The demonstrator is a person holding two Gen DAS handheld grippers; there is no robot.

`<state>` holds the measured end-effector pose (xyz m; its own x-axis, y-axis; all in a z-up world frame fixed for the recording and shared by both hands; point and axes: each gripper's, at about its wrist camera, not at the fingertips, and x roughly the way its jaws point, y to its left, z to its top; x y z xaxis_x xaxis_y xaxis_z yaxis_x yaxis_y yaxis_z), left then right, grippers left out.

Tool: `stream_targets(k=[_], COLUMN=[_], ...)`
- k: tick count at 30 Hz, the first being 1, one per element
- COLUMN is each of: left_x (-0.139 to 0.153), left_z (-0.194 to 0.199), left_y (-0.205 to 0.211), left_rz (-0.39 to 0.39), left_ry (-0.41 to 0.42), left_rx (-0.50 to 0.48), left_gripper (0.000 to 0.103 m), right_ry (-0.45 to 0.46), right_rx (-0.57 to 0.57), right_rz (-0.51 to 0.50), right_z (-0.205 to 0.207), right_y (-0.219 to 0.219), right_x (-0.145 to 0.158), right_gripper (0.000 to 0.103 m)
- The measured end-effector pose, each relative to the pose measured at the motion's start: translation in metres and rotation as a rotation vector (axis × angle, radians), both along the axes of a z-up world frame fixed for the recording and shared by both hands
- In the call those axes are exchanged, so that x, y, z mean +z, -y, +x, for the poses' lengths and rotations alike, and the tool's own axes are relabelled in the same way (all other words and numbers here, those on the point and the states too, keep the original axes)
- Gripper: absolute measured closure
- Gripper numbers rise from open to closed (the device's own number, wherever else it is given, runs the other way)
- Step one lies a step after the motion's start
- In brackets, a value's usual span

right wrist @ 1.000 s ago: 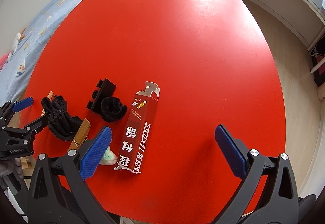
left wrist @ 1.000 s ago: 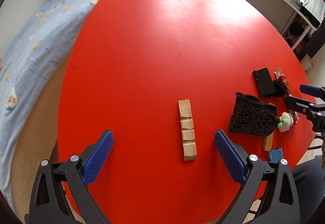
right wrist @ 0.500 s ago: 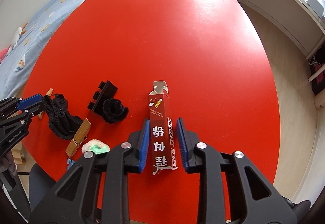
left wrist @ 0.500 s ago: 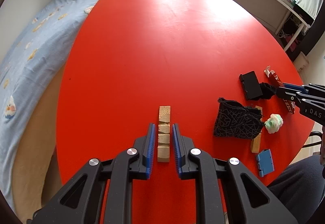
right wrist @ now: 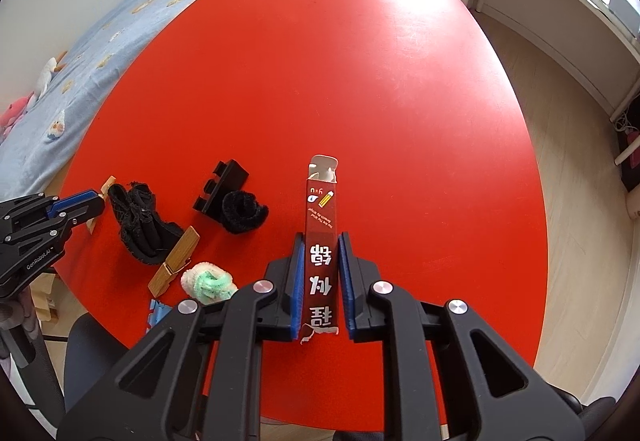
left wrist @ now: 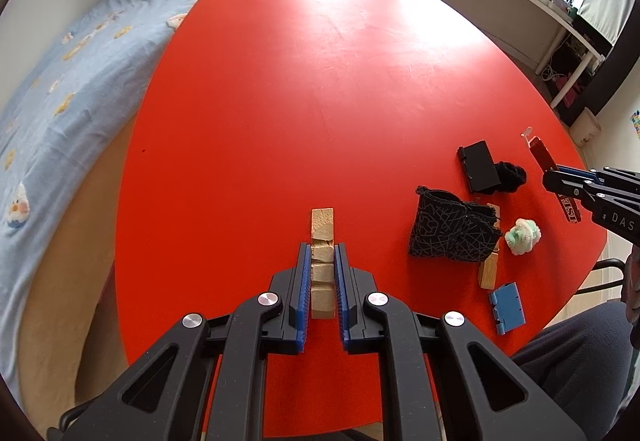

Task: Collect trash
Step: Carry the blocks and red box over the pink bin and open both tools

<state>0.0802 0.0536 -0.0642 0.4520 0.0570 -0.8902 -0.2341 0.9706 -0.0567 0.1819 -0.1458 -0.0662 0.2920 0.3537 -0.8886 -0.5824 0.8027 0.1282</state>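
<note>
My left gripper [left wrist: 322,253] is shut on a notched wooden strip [left wrist: 322,231] and holds it over the red table [left wrist: 320,89]. My right gripper [right wrist: 322,241] is shut on a long red carton [right wrist: 321,209] with white characters, its far end open. The carton also shows in the left wrist view [left wrist: 542,155], held by the right gripper [left wrist: 558,177]. The left gripper [right wrist: 86,201] shows at the left of the right wrist view.
On the table's near right lie a black patterned pouch [left wrist: 452,231], a black block [left wrist: 478,165], a black fuzzy lump [left wrist: 510,177], a white-green ball [left wrist: 522,235], a wooden clothespin [right wrist: 174,261] and a blue piece [left wrist: 506,307]. A bed [left wrist: 60,73] runs along the left.
Both grippers went from wide open to shut, the left on the wooden strip and the right on the red carton. Both have since lifted and pulled back a little with their loads.
</note>
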Motion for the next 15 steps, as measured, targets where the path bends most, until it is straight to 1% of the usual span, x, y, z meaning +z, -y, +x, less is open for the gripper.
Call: stream_targets(k=[8,15], left_x=[0.026,0.046], left_z=[-0.02,-0.047], left_y=[0.012,0.022], left_rz=[0.015,0.016], left_ry=[0.058,0.112], left_rx=[-0.044,-0.085], left_gripper=[0.092,0.092], right_ry=[0.059,0.105], right_rx=[0.03,0.076], right_rz=[0.04,0.084], right_z=[-0.028,-0.066], right_y=[0.015,0.037], right_x=[0.031,0.057], right_gripper=[0.088,0.088])
